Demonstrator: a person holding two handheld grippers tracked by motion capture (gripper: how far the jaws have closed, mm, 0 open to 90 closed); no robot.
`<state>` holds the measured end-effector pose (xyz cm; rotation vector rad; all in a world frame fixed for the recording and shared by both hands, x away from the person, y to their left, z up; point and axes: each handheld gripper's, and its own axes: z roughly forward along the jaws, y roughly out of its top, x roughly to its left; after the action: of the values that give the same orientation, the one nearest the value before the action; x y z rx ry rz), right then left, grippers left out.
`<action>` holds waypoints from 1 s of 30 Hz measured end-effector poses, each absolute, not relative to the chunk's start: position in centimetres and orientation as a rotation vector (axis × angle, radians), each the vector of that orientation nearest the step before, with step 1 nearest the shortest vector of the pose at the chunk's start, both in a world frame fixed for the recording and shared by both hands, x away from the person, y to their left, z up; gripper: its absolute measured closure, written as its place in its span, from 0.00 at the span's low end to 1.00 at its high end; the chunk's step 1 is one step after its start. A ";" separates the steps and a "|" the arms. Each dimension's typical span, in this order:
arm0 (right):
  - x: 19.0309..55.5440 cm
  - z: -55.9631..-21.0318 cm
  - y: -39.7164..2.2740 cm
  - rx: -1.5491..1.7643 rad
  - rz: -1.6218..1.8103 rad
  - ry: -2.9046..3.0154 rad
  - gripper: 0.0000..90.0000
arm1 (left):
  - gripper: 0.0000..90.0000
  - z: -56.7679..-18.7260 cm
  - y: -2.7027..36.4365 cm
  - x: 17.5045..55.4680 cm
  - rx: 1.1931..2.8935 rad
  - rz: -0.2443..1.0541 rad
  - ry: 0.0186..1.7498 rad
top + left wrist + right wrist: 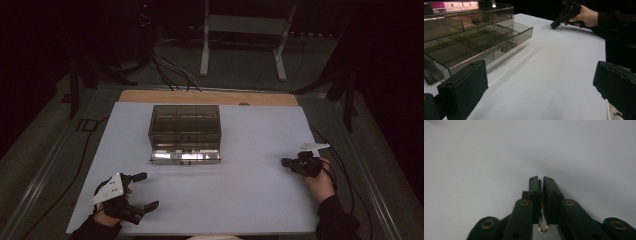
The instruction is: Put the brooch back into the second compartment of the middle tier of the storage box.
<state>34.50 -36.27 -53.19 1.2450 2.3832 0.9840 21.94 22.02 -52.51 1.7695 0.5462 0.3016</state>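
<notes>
Both hands low on table; left gripper point(146, 190) jaws wide, empty; right gripper point(541, 180) pinches thin ring (tip down).

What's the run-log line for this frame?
left gripper: open, empty | right gripper: shut on thin ring-ended item | drawer box: bottom drawer pulled out

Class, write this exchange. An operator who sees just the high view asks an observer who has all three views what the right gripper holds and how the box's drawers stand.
Operator: Does the right gripper hold anything?
Observer: Yes. The right gripper view shows its jaws shut on a thin twisted wire piece with a small ring at its near end.
Operator: Is the bright strip at the front of the box a drawer?
Observer: Yes. The left gripper view shows the lower drawer pulled out. Its divided compartments look empty.
Observer: The upper drawer above it is pushed in.
</notes>
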 end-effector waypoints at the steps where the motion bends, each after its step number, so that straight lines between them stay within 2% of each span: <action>1: 34.5 -53.2 -36.3 1.256 0.986 2.376 0.82 | 0.01 -52.5 22.0 22.0 1.767 0.299 0.547; 4: 34.2 -53.2 -36.6 1.285 1.011 2.363 0.77 | 0.01 -52.5 22.0 21.9 1.772 0.303 0.547; 9: 33.6 -53.1 -36.6 1.306 1.014 2.373 0.76 | 0.01 -52.5 22.1 21.9 1.767 0.303 0.549; 17: 33.0 -52.7 -35.8 1.265 0.848 2.387 0.93 | 0.01 -52.4 22.1 21.9 1.764 0.307 0.544; 30: 32.8 -51.8 -35.5 1.253 0.892 2.375 0.95 | 0.01 -52.5 22.0 22.0 1.770 0.299 0.544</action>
<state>32.84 -35.47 -51.78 1.2533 2.3754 0.8920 21.95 22.05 -52.51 1.7696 0.5444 0.2986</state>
